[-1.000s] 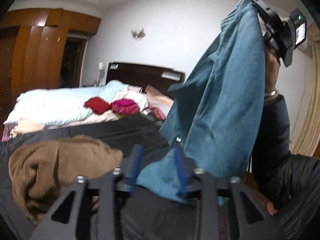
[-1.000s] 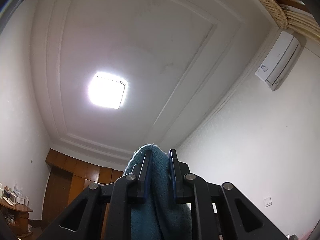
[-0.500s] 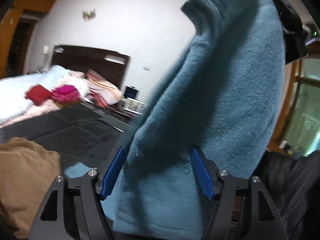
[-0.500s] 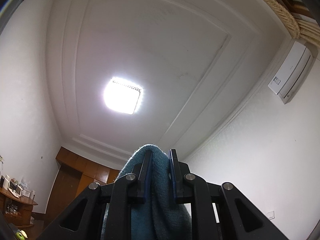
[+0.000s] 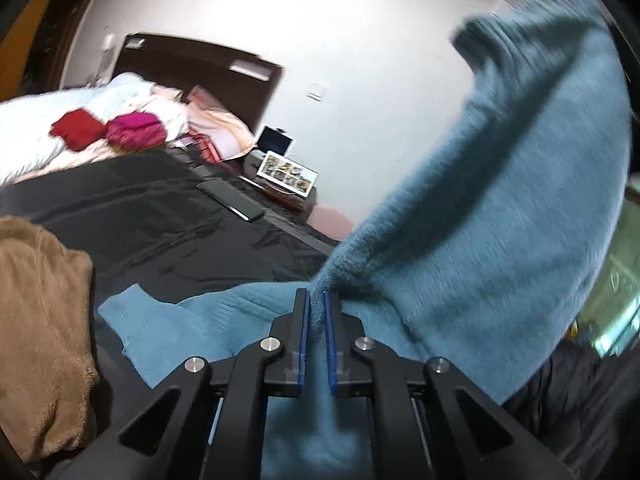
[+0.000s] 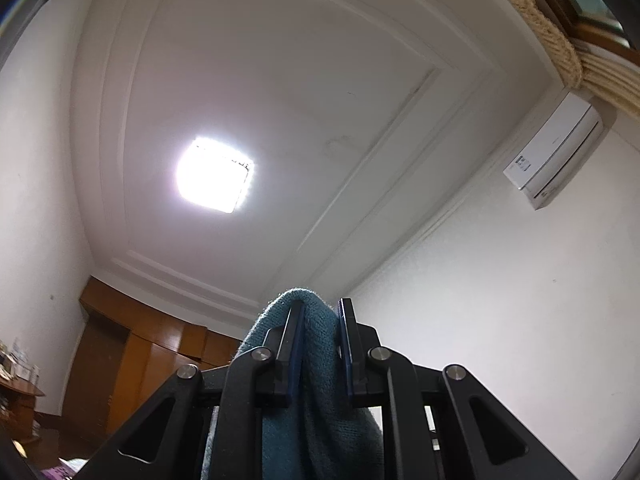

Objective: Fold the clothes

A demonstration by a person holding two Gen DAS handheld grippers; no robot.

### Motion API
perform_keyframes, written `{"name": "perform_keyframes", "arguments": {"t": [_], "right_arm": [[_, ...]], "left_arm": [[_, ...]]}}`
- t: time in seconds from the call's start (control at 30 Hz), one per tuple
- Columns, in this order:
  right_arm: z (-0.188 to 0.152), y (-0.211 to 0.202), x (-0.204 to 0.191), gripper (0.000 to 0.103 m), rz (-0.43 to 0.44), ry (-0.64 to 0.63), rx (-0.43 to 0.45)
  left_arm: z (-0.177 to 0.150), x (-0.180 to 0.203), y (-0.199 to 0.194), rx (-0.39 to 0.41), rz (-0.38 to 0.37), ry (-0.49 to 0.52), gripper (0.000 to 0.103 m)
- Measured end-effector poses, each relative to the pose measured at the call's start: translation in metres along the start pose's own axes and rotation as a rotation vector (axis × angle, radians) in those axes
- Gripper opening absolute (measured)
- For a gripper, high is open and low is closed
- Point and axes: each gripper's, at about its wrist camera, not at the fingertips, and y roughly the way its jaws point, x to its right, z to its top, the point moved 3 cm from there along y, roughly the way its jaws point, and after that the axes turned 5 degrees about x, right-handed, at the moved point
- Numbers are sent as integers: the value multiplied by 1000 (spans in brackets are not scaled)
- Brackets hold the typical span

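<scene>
While the left hand-held gripper [image 5: 316,300] points out across the bed [image 5: 168,220], its two blue-lined fingers [image 5: 301,336] are pressed nearly together on a pinched edge of the teal sweater [image 5: 500,216]. From that pinch the knit climbs steeply toward the upper right of the left wrist view, where it spreads into a broad, motion-blurred sheet that reaches the rim of the picture. Another part of the same sweater lies on the dark bedcover just ahead of and to the left of the fingers, with a corner pointing left toward a brown fleece garment [image 5: 44,328] heaped at the left edge. Farther up the bed, a red folded item [image 5: 76,132] and a magenta one [image 5: 136,130] sit side by side on pale bedding, in front of the dark headboard [image 5: 192,64]. A flat dark object, possibly a phone [image 5: 232,200], rests on the cover near the bed's far side.

The right hand-held gripper [image 6: 320,312] is aimed up at the ceiling. Its fingers [image 6: 294,344] are closed down on a thick fold of the teal sweater, which bulges out over the fingertips and hangs below between the black arms. Behind it are the lit square ceiling lamp [image 6: 216,174], a wall air conditioner [image 6: 554,152] at the right and wooden wardrobes [image 6: 152,352] at the lower left.
</scene>
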Motion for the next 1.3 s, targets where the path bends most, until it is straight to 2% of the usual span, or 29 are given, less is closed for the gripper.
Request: {"name": "perform_keyframes", "arguments": {"t": [0.07,0.13,0.23,0.27,0.3,0.33,0.37,0.4,0.47,0.53,0.63,0.73,0.8,0.9,1.03,1.23,1.3], "right_arm": [[-7,1,5,16,-4,-13,-14],[-12,-2,8,16,4,-6,-25],[-15,-14,11,16,13,20,-17],[-13,-14,13,16,22,33,-13],[-11,-13,15,16,31,46,-9],[-7,-13,17,16,41,57,-3],[-3,-14,18,16,54,65,6],[1,-16,19,16,66,69,15],[12,-19,17,16,93,67,38],[22,-20,14,16,115,63,60],[33,-22,7,16,138,51,86],[35,-22,-2,16,149,31,94],[33,-18,-8,16,172,34,74],[29,-16,-21,16,202,24,48],[30,-18,-36,16,232,12,44],[36,-30,-51,16,275,1,62],[37,-31,-55,16,282,4,66]], "left_arm": [[1,0,3,-6,-65,-8,7],[-2,8,-3,-13,-182,7,7],[-5,21,-6,-16,-249,68,12],[-6,23,-6,-16,-250,81,22],[-7,24,-6,-15,-245,94,37],[-6,23,-6,-4,-242,99,44],[-4,19,-7,17,-238,96,57],[-2,14,-8,37,-235,92,66],[2,7,-11,56,-284,72,77],[6,2,-13,61,-348,56,79],[7,12,-20,57,-427,111,79],[7,29,-38,102,-425,184,79],[9,34,-48,140,-425,197,79],[15,38,-68,180,-503,197,79],[15,51,-96,229,-570,275,79],[4,67,-131,239,-646,380,79],[-3,72,-136,226,-638,420,79]]}}
